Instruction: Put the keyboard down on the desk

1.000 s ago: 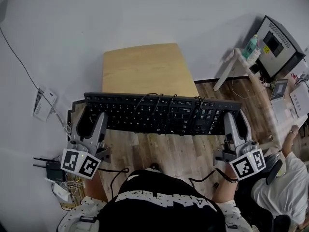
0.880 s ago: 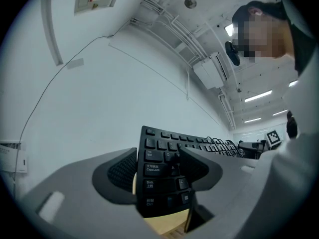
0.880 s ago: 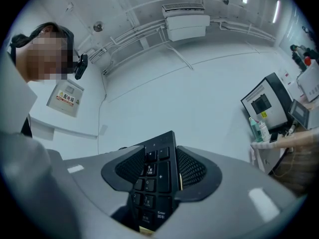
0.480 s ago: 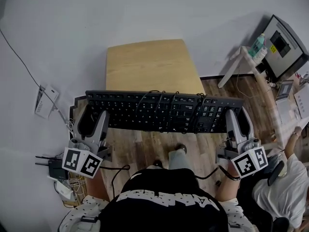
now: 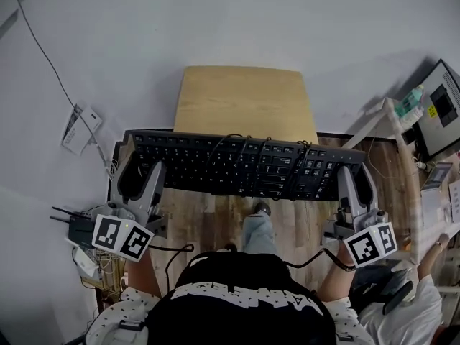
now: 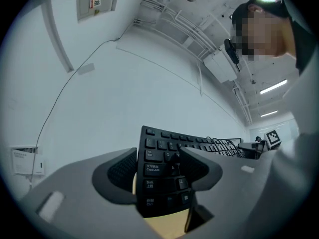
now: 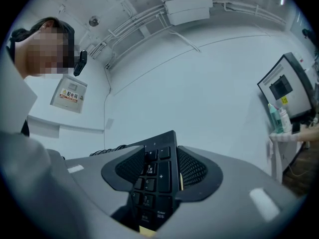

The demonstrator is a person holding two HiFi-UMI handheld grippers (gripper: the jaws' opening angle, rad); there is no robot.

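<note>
A long black keyboard (image 5: 241, 168) with its cable coiled on top is held in the air, level, in front of a small light wooden desk (image 5: 244, 100). My left gripper (image 5: 135, 177) is shut on the keyboard's left end, my right gripper (image 5: 353, 184) on its right end. In the left gripper view the keyboard (image 6: 164, 176) stands between the jaws at the Caps Lock and Shift keys. In the right gripper view the number pad end of the keyboard (image 7: 154, 180) is clamped between the jaws. The keyboard's far edge overlaps the desk's near edge in the head view.
The desk stands against a white wall (image 5: 215, 20). A router and cables (image 5: 80, 228) lie on the floor at the left. A white side table with bottles (image 5: 402, 103) and a device (image 5: 445, 106) stand at the right. Wooden floor (image 5: 287, 225) lies below the keyboard.
The person has stepped toward the desk with the keyboard still held at both ends. The view has shifted rightward, and a foot now shows under the keyboard.
</note>
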